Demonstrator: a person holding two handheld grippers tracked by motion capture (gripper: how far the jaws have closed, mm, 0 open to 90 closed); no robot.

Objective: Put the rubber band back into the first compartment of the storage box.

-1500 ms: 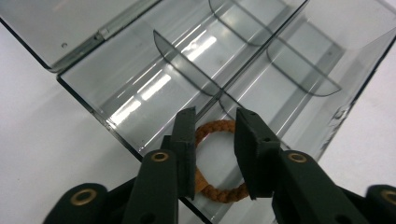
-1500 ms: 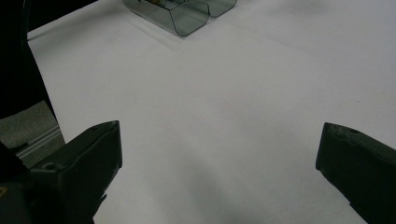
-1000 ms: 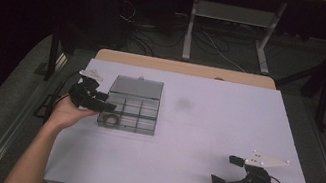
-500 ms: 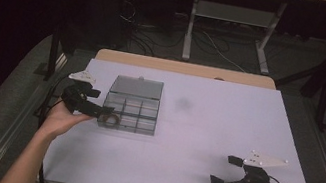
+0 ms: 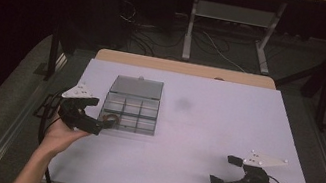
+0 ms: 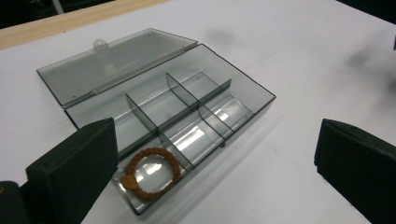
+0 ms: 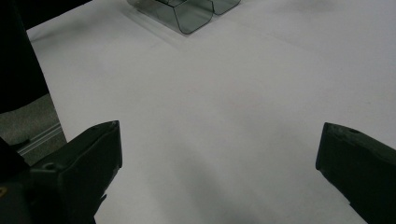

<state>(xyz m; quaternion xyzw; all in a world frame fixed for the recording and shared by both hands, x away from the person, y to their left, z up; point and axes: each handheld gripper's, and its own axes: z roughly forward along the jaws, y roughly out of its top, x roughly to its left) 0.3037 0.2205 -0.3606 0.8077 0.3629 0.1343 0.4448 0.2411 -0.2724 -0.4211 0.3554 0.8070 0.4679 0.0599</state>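
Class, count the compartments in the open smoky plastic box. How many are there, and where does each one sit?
6, in two rows of three inside the organiser box: three along the hinged lid, three along the front. The front end one holds the brown beaded bracelet.

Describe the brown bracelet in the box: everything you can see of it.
The brown bracelet is a closed ring of small reddish-brown beads, wooden by the look, with one larger piece at its lower left. It lies flat on the floor of the end compartment nearest the left gripper in the clear smoky plastic box, whose lid lies open. The compartment's floor touches it; the gripper's jaws, which have just been opening, stand wide and apart from it.
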